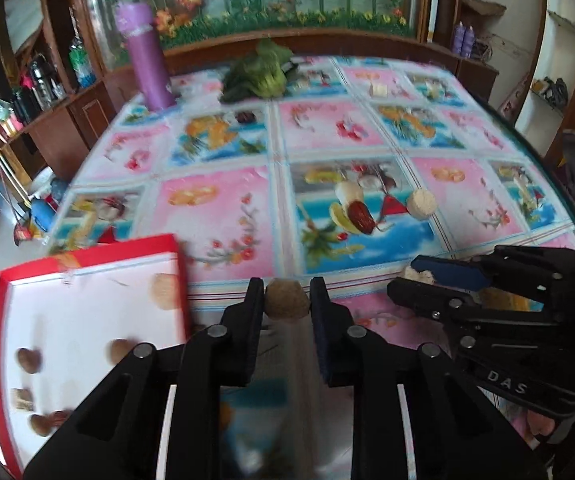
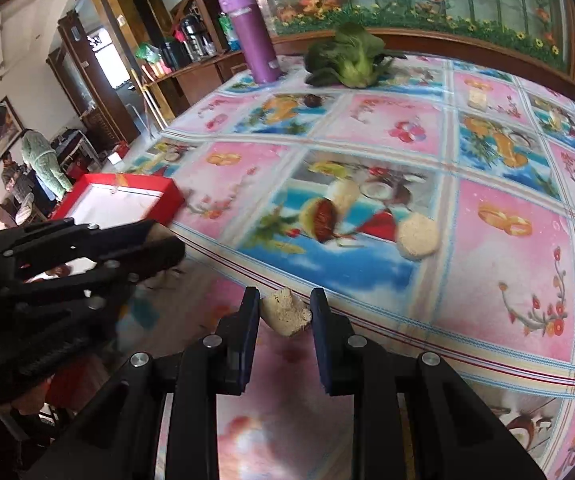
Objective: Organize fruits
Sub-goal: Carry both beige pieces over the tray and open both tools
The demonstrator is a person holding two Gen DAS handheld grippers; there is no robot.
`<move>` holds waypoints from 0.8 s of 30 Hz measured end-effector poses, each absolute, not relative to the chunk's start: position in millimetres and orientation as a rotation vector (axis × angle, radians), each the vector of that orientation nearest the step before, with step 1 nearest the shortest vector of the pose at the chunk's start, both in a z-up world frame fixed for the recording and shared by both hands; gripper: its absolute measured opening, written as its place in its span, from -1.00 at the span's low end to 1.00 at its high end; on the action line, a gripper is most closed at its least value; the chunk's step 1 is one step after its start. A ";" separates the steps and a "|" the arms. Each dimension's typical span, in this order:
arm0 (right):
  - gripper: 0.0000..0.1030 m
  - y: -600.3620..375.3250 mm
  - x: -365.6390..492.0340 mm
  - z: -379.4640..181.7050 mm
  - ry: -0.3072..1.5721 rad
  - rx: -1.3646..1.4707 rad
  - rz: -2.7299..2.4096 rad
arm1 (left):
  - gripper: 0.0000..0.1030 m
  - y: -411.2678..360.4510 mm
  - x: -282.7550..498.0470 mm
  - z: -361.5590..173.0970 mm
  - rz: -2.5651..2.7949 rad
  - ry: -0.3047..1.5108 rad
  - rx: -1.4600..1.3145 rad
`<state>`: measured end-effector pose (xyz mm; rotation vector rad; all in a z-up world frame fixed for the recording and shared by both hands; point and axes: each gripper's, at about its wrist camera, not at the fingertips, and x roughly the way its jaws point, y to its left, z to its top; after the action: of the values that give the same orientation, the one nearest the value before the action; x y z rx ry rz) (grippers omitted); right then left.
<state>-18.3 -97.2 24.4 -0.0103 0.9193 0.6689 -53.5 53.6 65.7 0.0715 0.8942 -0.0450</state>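
Note:
My left gripper [image 1: 286, 298] is shut on a round brown fruit [image 1: 286, 298], held just right of the red box [image 1: 87, 252] with the white inside, where several brown fruits [image 1: 165, 290] lie. My right gripper [image 2: 285, 312] is shut on a pale tan chunk [image 2: 285, 312] above the table's near edge. The right gripper shows in the left wrist view [image 1: 419, 280] at the right; the left gripper shows in the right wrist view [image 2: 163, 244] beside the red box [image 2: 127, 184]. On the cloth lie a pale round piece [image 1: 421, 204] [image 2: 417, 236] and a dark red date [image 1: 361, 218] [image 2: 325, 218].
A purple flask [image 1: 147, 56] [image 2: 253, 36] and a leafy green vegetable [image 1: 259, 74] [image 2: 347, 58] stand at the table's far side. A small pale cube [image 2: 477, 100] and a dark fruit [image 2: 312, 100] lie further back. Wooden shelves run along the left; people are at the far left [image 2: 43, 164].

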 end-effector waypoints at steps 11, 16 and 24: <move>-0.53 29.6 -45.7 68.1 0.879 0.009 0.900 | -0.51 197.2 -90.9 94.9 0.222 0.856 -0.018; -0.53 69.6 -55.7 52.9 0.951 -0.042 0.916 | -0.51 220.0 -82.3 61.1 0.217 0.951 -0.061; -0.53 87.1 -55.8 22.3 1.067 -0.091 0.846 | -0.50 225.6 -76.5 35.5 0.206 1.020 -0.092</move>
<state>-55.8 87.1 22.3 -0.0907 1.0671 0.8461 -76.5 225.6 35.5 -0.0916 1.0202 0.2060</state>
